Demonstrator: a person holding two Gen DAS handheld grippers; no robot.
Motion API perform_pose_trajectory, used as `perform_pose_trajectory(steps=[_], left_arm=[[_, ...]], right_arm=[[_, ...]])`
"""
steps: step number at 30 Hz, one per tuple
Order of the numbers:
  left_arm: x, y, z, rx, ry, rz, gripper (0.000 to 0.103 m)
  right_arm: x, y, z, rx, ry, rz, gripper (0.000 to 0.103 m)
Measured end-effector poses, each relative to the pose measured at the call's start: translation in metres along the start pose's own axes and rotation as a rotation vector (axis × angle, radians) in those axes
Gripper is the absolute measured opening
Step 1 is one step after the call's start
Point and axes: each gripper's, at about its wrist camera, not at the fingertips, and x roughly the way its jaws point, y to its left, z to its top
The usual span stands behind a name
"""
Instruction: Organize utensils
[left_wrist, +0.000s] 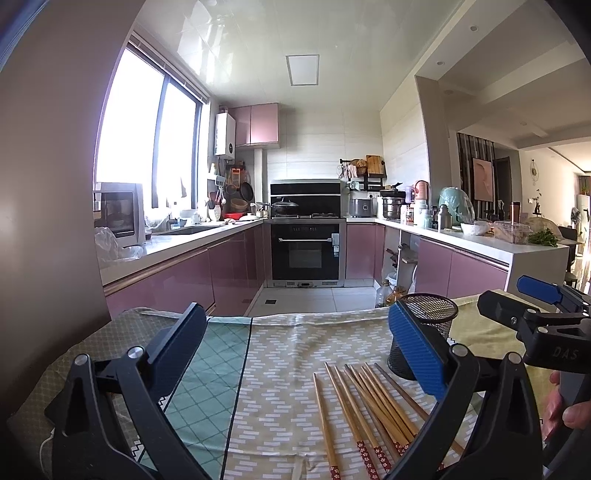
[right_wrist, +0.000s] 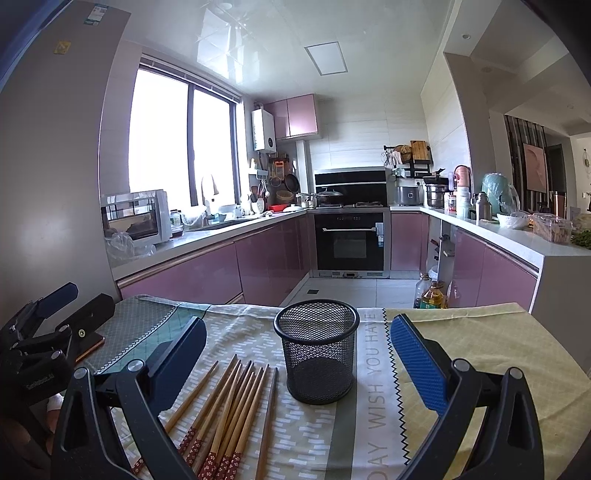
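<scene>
Two grippers, both with jaws spread wide and nothing between them: left gripper (left_wrist: 297, 339) and right gripper (right_wrist: 298, 341) hover over the table (right_wrist: 480, 332). Landmark for all positions: the cup (right_wrist: 317, 350), a black mesh holder, upright, apparently empty.

Chopsticks (right_wrist: 229, 410) lie loose on the cloth just left of the cup, fanned side by side, patterned red ends toward the person, plain tips toward the kitchen. None is in the cup. Judgement: task at its start; the step in hand is the first pick.

Notes for doing it well:
- The left gripper sits nearer the sticks, the cup sits centred in the right wrist view. Either could pick.
- Sticks lie flat and close together. Closing on one at the edge of the fan should avoid dragging its neighbours.
- Grip nearer the patterned end, so the plain tip leads into the cup.
- The cup looks light and may tip or slide if a stick strikes the rim. Lower sticks straight down through the mouth.
- The cloth may bunch under a scraping finger.

Surface: several patterned cloths overlap under the cup, white dashes on beige, a green lattice further left, plain yellow to the right, a printed-text strip just right of the cup.

Room: kitchen beyond the cup, pink cabinets, oven (right_wrist: 351, 240) straight behind, window (right_wrist: 177, 144) far left.
</scene>
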Motion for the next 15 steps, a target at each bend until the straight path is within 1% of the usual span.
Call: perform_pose_trajectory(steps=[15], left_arm=[[-0.0008,0.0,0.001,-0.003,-0.006,0.002,0.097]], right_arm=[[-0.0036,0.0005,0.0019,0.001,-0.006,-0.002,0.097]])
